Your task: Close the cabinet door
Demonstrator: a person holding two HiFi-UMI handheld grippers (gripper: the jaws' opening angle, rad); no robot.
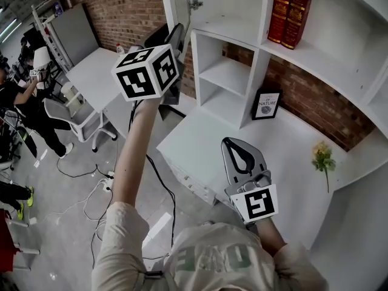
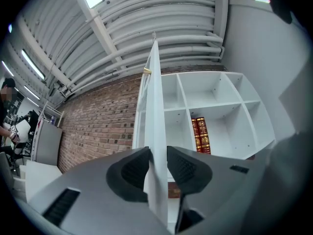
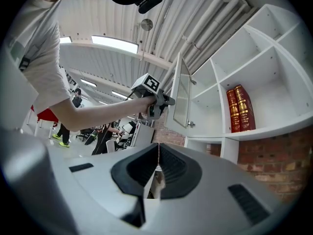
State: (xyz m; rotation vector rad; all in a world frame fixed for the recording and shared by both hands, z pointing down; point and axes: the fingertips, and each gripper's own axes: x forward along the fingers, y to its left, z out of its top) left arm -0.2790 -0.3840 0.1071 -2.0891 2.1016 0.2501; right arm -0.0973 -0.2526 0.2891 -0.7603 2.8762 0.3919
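Observation:
The white cabinet door (image 2: 155, 106) stands ajar from the white shelf unit (image 2: 215, 106), seen edge-on between my left jaws. My left gripper (image 2: 157, 163) is raised to the door and shut on its free edge, with a pad against each face. The right gripper view shows that grip from the side: the left gripper (image 3: 164, 102) is on the door (image 3: 181, 94). In the head view only its marker cube (image 1: 145, 71) shows below the door (image 1: 174, 5). My right gripper (image 1: 245, 168) hangs low over the desk, shut with nothing in it (image 3: 158, 155).
Two red books (image 1: 291, 11) stand on an upper shelf. A framed picture (image 1: 267, 105) and a yellow flower (image 1: 323, 158) sit on the white desk (image 1: 200, 144) by a brick wall. A chair (image 1: 66, 111), another desk, cables and people are at the far left.

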